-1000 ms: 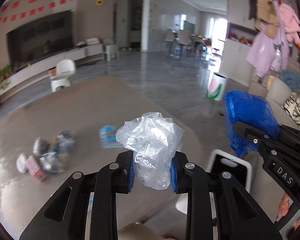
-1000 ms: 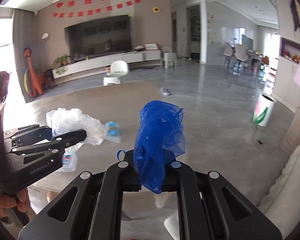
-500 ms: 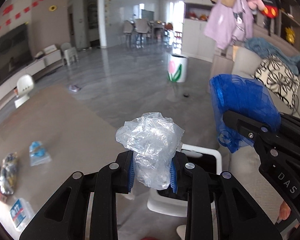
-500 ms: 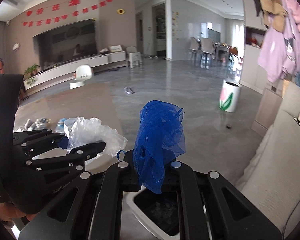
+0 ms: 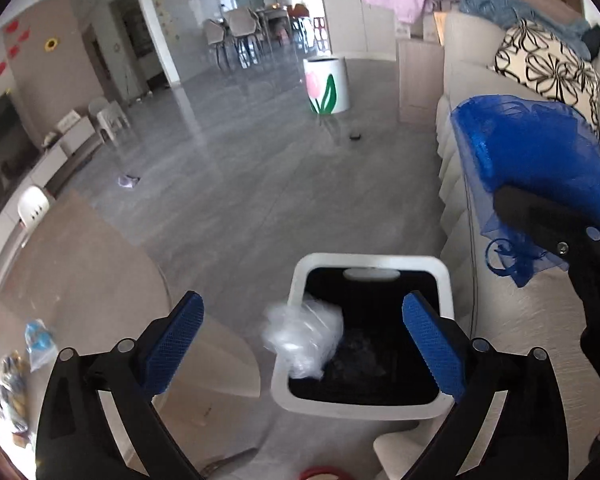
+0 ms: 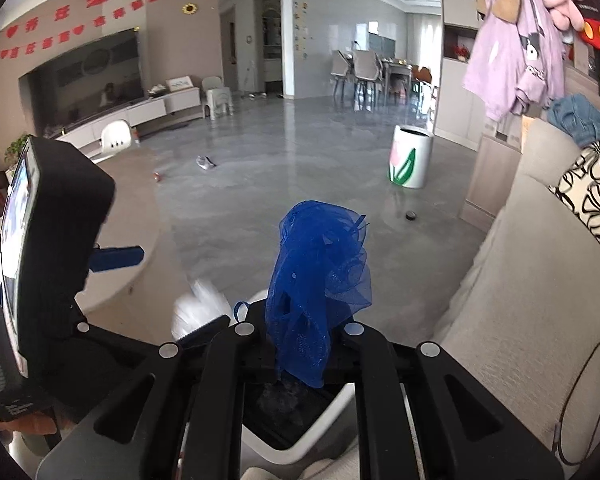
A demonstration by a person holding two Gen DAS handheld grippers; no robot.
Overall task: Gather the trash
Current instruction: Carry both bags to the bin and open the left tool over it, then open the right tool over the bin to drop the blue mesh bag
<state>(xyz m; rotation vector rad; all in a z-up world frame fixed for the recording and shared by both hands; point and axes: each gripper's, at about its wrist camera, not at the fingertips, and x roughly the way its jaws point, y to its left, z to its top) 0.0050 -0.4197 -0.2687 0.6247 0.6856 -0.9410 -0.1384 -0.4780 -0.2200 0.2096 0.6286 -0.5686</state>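
So the left wrist cam is the only one that gets the whole white bin [image 5: 366,408], a rounded-square rim with a black liner, sitting on the glossy grey floor right next to the beige sofa [image 5: 480,92]. The left gripper [image 5: 302,344] has just popped its jaws wide apart, and the crinkly clear plastic bag [image 5: 304,338] is loose and blurry between the blue textured pads [image 5: 172,340], over the bin's left rim. The right cam catches only a corner of the bin, but shows the right gripper [image 6: 296,330] clamped tight on a bunched blue mesh net [image 6: 316,280], sheer and gauzy.
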